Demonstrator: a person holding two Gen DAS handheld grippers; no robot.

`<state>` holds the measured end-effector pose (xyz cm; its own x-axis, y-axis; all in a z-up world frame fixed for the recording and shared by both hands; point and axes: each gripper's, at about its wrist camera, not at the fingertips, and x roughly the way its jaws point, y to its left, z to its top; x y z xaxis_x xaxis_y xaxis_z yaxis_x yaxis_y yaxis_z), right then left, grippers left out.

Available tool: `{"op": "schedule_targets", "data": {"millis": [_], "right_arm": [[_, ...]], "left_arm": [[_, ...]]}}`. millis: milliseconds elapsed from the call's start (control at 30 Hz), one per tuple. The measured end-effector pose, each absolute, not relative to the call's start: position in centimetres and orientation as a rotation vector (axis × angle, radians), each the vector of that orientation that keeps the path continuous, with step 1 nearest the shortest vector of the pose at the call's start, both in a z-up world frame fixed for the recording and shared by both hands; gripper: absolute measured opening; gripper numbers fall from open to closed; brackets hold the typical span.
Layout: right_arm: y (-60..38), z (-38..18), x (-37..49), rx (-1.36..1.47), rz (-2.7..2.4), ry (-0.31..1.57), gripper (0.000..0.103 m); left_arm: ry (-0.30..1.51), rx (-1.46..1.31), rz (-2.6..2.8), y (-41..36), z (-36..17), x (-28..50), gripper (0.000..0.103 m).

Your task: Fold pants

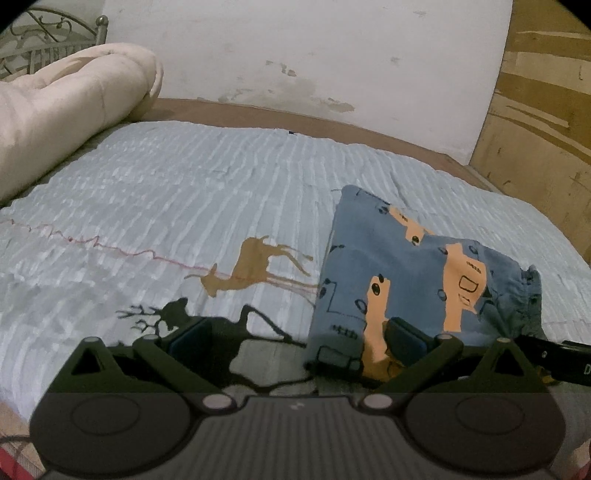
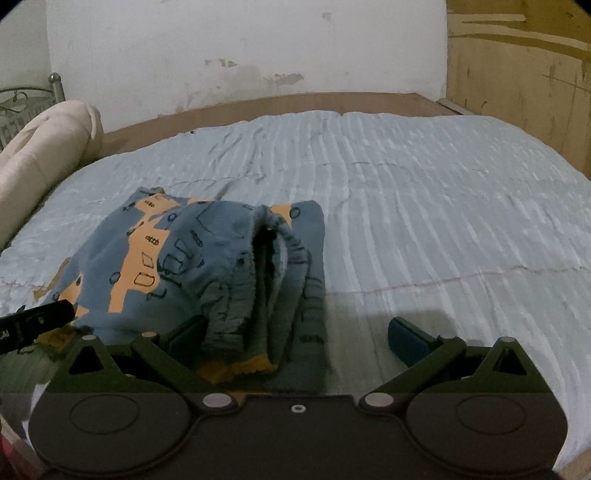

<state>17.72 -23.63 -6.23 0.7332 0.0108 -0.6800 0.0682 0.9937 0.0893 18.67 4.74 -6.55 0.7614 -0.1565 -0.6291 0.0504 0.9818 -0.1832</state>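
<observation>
The pants [image 1: 413, 280] are blue with orange patches and dark doodles, folded into a thick bundle on the light blue bedspread [image 1: 184, 192]. In the left wrist view they lie to the right, and my left gripper [image 1: 299, 341] is open with its right finger against the bundle's near edge. In the right wrist view the pants [image 2: 207, 266] lie at the left, waistband opening facing me. My right gripper [image 2: 295, 339] is open, its left finger beside the near edge of the bundle. Neither gripper holds cloth.
A rolled cream blanket [image 1: 62, 107] lies at the bed's far left by a metal headboard [image 1: 48, 33]. A white stained wall [image 1: 295, 55] and a wooden panel [image 1: 543, 103] stand behind. The bedspread [image 2: 443, 206] has deer prints [image 1: 255, 269].
</observation>
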Motion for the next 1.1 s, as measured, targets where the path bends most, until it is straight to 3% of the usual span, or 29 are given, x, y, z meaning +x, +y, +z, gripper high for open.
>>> {"op": "schedule_targets", "data": {"millis": [433,667,933,1100], "right_arm": [[-23.7,-7.4,14.8,0.067,0.017,0.634,0.102],[-24.9,-4.7,16.0,0.069,0.058,0.487,0.102],[-24.3,-5.1,24.8,0.053,0.122,0.6,0.102],[-26.7,-6.5,25.6,0.113,0.025,0.662,0.102]], "left_arm": [[0.705,-0.12,-0.131,4.8,-6.1,17.7,0.102],[0.685,-0.142,-0.142,3.8,-4.9,20.0,0.102],[0.718,-0.111,-0.115,2.5,-6.4,21.5,0.102],[0.716,-0.13,-0.133,3.2,-6.7,21.4,0.102]]}}
